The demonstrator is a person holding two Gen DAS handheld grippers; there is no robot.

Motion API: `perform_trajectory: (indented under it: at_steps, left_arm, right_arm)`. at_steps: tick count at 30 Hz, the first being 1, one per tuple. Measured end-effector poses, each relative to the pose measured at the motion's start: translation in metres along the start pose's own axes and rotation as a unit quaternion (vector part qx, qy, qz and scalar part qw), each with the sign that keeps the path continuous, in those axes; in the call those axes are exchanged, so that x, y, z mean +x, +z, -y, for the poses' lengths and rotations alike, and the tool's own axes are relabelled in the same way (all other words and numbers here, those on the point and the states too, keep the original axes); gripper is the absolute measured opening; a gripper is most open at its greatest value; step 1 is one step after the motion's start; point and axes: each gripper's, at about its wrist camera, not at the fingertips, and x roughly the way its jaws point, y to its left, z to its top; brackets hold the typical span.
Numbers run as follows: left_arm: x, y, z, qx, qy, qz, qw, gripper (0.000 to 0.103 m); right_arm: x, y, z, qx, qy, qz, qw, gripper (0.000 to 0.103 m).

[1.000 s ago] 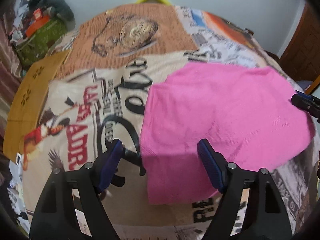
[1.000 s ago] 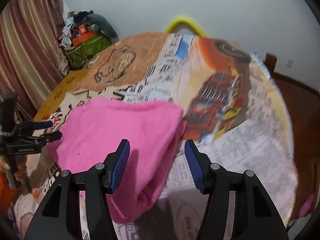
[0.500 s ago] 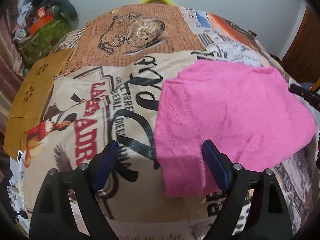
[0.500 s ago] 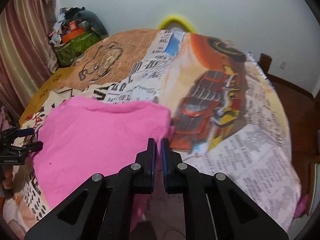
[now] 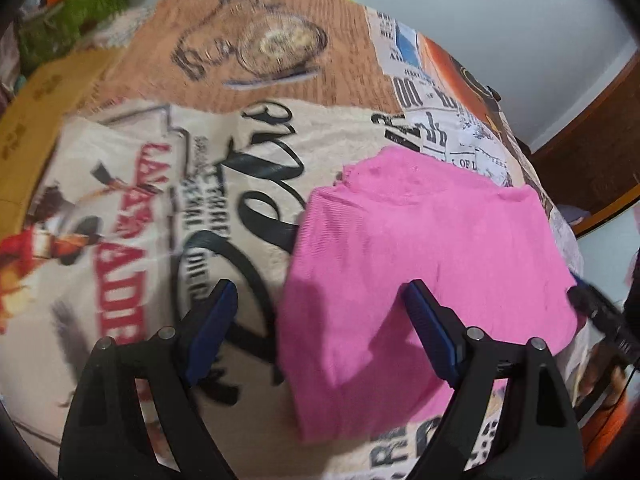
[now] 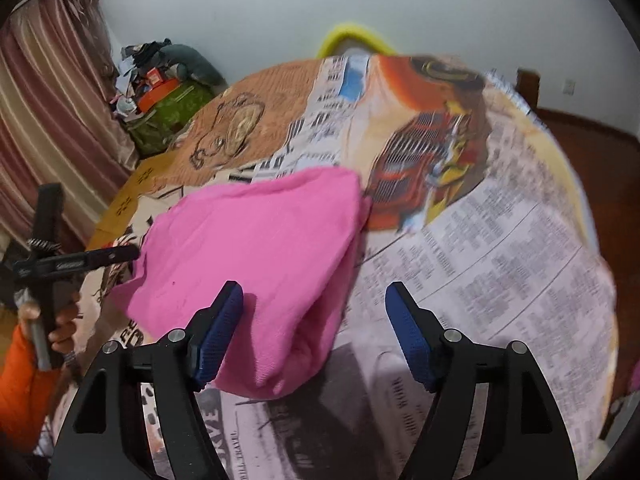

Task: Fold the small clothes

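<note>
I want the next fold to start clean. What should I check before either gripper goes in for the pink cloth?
1. Pink cloth lies on the printed bedcover, clear of its edge: ok.
2. Left gripper empty, jaws wide: ok.
3. Right gripper empty: ok, but its jaws are opening, so wait.
4. Cloth's near edge lies between both grippers' fingers: ok.
5. Cloth flat, without bunching: not ok, the right side is rolled over.
6. Layers underneath aligned: cannot tell.
</note>
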Motion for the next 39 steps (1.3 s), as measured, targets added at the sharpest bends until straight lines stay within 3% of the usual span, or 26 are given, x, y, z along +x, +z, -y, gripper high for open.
perform_trajectory:
  at_steps: [6,12,15,17,18,20,25,35,39]
  left_arm:
    - [0.013,0.009,0.014,0.016,-0.033,-0.006,0.9993,0.083]
    - [0.017,0.011,0.031,0.033,-0.067,-0.010,0.9971,0.057]
    - [0.018,0.011,0.034,0.026,-0.086,-0.014,0.9959,0.038]
    - [0.015,0.010,0.035,0.018,-0.091,-0.015,0.9955,0.025]
    - [0.013,0.009,0.035,0.016,-0.095,-0.016,0.9952,0.021]
    - [0.006,0.007,0.034,0.010,-0.095,-0.013,0.9954,0.019]
    - [-0.029,0.000,0.039,0.025,-0.080,0.018,0.9963,0.017]
    - [-0.144,-0.028,0.025,0.049,-0.047,0.120,0.9905,0.017]
    - [-0.179,-0.040,0.008,0.050,-0.033,0.141,0.9883,0.017]
  right_arm:
    - [0.027,0.004,0.005,0.019,0.018,-0.024,0.999,0.070]
    - [0.038,0.008,-0.002,0.018,0.032,-0.022,0.999,0.069]
    - [0.042,0.008,-0.005,0.021,0.039,-0.022,0.999,0.048]
    - [0.044,0.008,-0.004,0.035,0.051,-0.027,0.998,0.025]
    - [0.044,0.008,-0.004,0.041,0.059,-0.031,0.997,0.020]
    - [0.041,0.008,-0.006,0.040,0.061,-0.031,0.997,0.014]
    - [0.016,0.006,-0.030,-0.011,0.045,-0.011,0.999,0.013]
    - [-0.042,0.014,-0.101,-0.068,0.063,0.050,0.994,0.012]
    - [-0.054,0.014,-0.136,-0.086,0.075,0.064,0.991,0.012]
